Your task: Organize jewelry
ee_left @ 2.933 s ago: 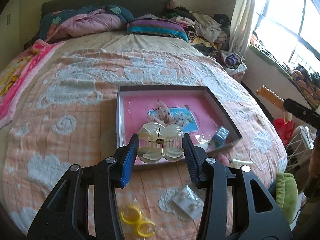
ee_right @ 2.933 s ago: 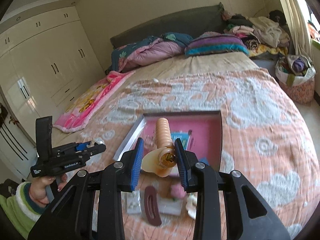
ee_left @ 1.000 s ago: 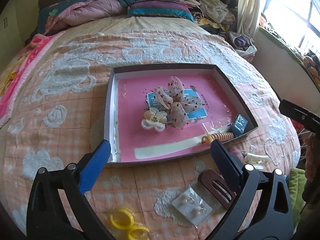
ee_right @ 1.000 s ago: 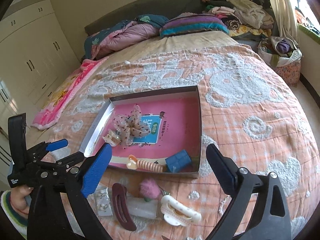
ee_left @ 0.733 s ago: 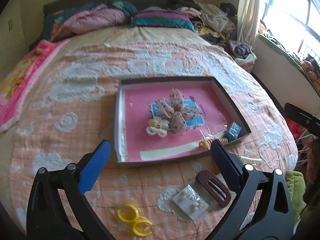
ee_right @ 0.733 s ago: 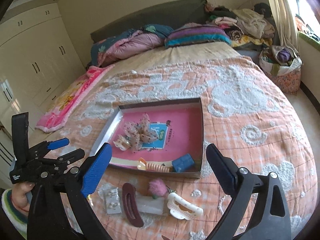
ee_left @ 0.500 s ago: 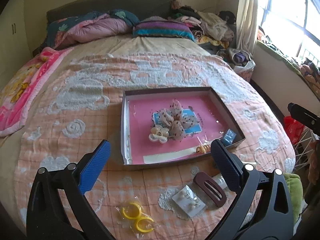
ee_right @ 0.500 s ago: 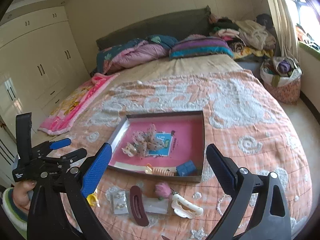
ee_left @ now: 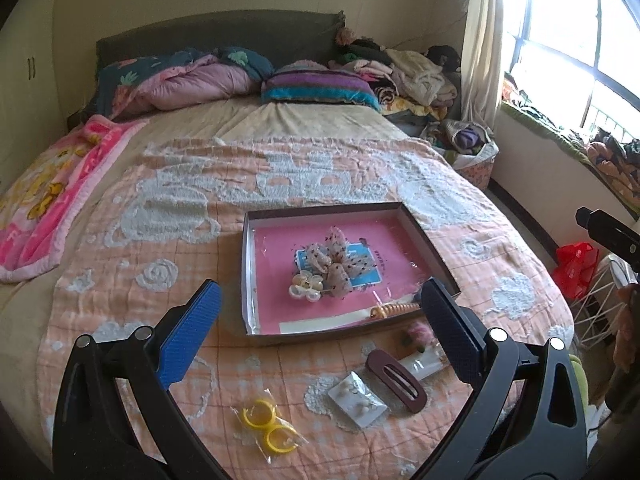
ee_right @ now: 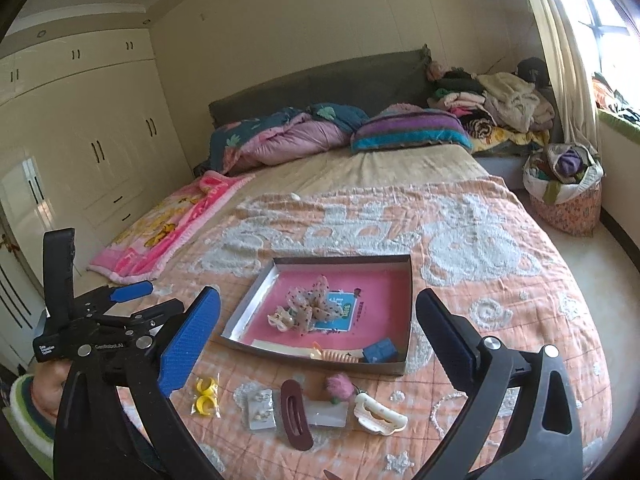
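pink-lined tray [ee_left: 276,248], yellow rings [ee_left: 268,426], maroon clip [ee_left: 396,374]

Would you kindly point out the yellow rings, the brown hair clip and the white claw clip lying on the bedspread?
yellow rings [ee_left: 267,426]: left wrist view, between the two hoops in their clear bag.
brown hair clip [ee_right: 295,414]: right wrist view, middle of its slotted body.
white claw clip [ee_right: 380,414]: right wrist view, centre of its curved back.

The bed [ee_left: 120,264] under my jaws is holding a box [ee_left: 432,252], yellow rings [ee_left: 270,426], a brown clip [ee_left: 396,374], earrings [ee_left: 358,398] and a white clip [ee_right: 380,414].
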`<state>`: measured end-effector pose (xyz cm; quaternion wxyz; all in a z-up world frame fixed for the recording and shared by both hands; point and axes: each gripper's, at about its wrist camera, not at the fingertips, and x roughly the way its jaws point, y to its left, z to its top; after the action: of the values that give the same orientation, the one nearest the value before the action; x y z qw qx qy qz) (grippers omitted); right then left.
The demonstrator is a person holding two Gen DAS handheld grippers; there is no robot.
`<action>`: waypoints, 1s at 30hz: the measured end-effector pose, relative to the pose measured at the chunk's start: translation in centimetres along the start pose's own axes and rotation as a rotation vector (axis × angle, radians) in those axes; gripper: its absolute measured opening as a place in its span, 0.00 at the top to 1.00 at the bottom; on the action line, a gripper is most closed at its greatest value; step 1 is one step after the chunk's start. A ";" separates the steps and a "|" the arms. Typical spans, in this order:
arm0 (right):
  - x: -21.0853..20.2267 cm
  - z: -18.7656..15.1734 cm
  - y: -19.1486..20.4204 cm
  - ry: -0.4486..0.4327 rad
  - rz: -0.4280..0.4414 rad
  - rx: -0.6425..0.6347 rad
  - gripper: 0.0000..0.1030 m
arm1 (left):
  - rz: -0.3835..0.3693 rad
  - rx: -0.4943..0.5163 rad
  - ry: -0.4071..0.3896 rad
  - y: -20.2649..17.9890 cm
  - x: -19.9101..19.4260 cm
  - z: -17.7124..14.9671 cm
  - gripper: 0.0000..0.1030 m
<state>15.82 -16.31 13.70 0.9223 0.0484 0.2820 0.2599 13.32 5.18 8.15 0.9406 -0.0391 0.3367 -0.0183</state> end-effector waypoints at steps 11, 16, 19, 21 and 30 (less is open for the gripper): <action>-3.8 0.4 1.0 -0.058 0.017 -0.017 0.05 | -0.002 0.018 -0.050 -1.0 -3.2 0.4 0.09; -5.0 0.4 1.4 -0.071 0.023 -0.028 0.05 | -0.002 0.029 -0.068 -1.4 -4.4 0.3 0.09; -5.6 0.2 1.6 -0.074 0.023 -0.035 0.04 | -0.004 0.034 -0.071 -1.6 -4.9 0.1 0.09; -5.9 0.1 1.8 -0.075 0.023 -0.039 0.04 | -0.004 0.036 -0.074 -1.7 -5.3 -0.1 0.09; -6.6 -1.4 2.4 -0.061 0.024 -0.048 0.04 | -0.001 0.040 -0.070 -1.7 -6.2 -1.7 0.09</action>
<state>9.30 -17.65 16.34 0.9282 0.0376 0.2472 0.2757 7.38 3.80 10.88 0.9524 -0.0212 0.3032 -0.0243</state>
